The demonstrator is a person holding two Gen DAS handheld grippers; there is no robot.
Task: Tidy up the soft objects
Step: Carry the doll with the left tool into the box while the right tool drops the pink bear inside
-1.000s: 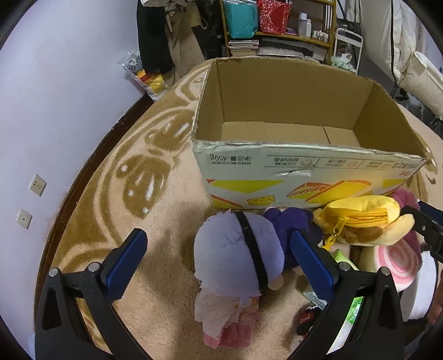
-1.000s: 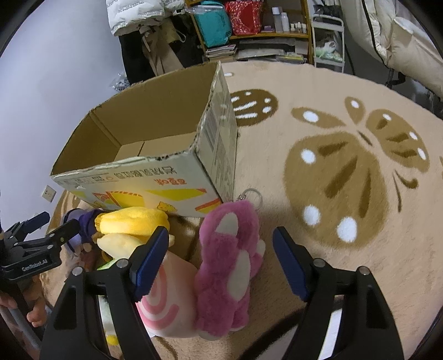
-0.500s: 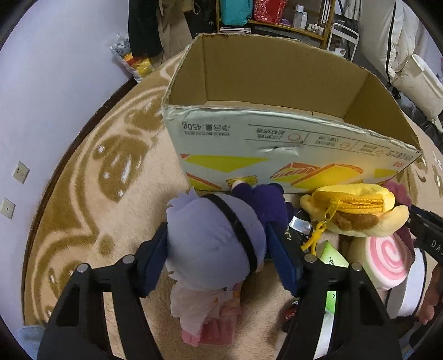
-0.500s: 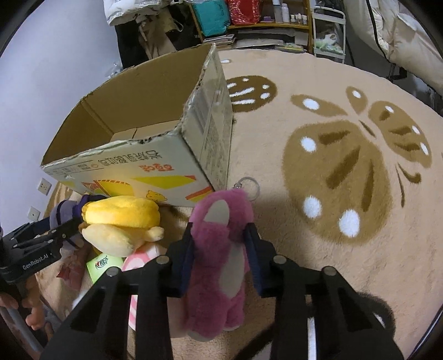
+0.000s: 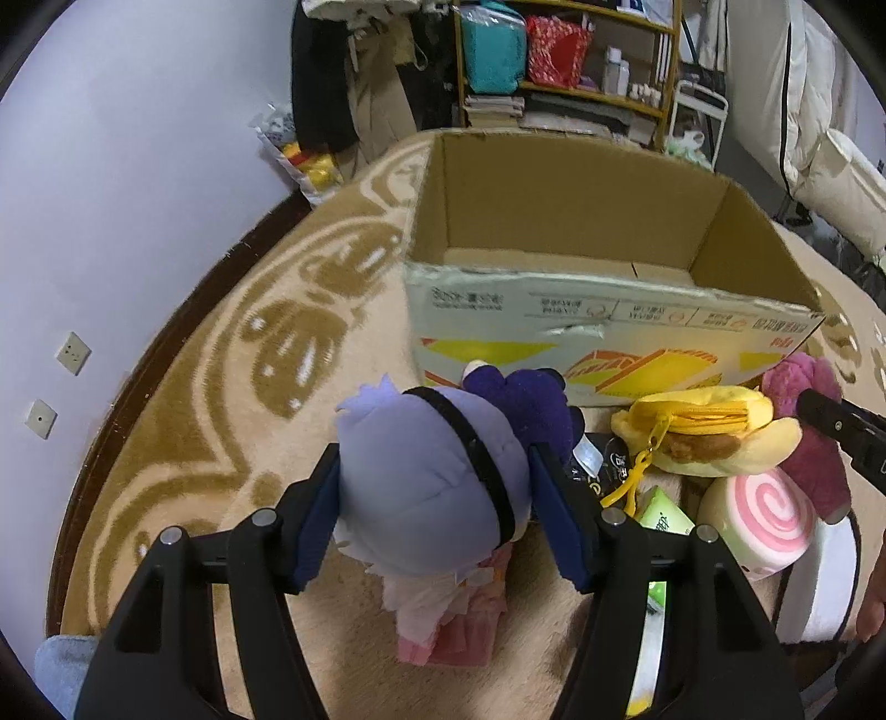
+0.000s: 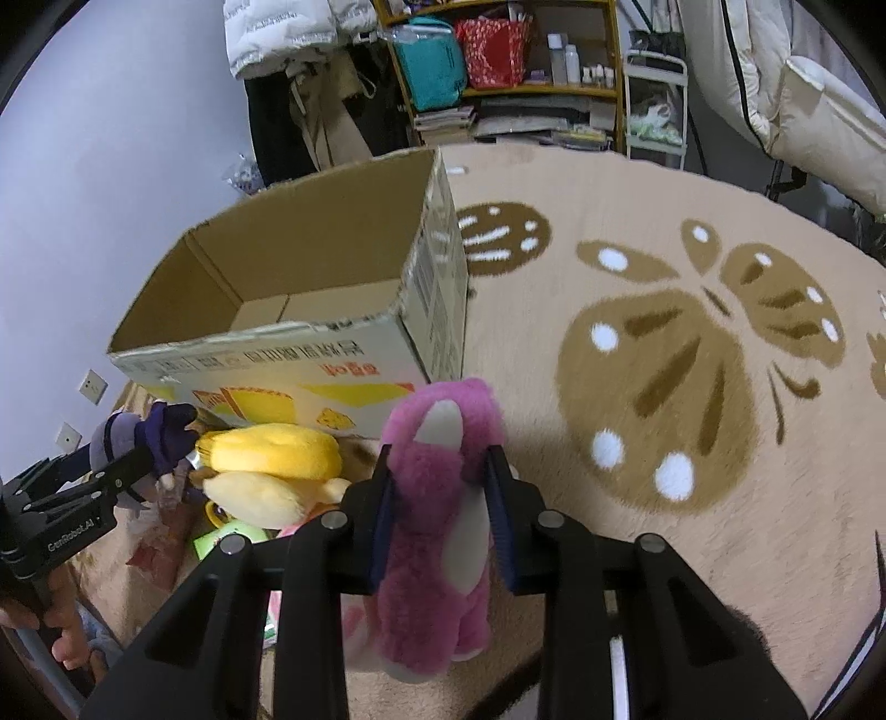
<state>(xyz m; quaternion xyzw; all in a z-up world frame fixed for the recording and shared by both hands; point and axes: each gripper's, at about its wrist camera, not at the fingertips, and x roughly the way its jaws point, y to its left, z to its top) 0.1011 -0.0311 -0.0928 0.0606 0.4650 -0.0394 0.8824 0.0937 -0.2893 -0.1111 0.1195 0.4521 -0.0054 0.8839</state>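
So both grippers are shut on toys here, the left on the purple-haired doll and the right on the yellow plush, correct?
Not quite. The right gripper is shut on the pink bear, not the yellow plush, which lies free beside it in the right wrist view. The left gripper does clamp the purple-haired doll.

We see a beige rug with brown butterfly-like patterns covering the floor, its curved edge near a pale wall that carries two white sockets. Beyond the rug's far edge stands a wooden shelf holding a teal bag, a red bag and small bottles. A white puffer jacket hangs left of the shelf, and cream padded bedding lies at the far right.
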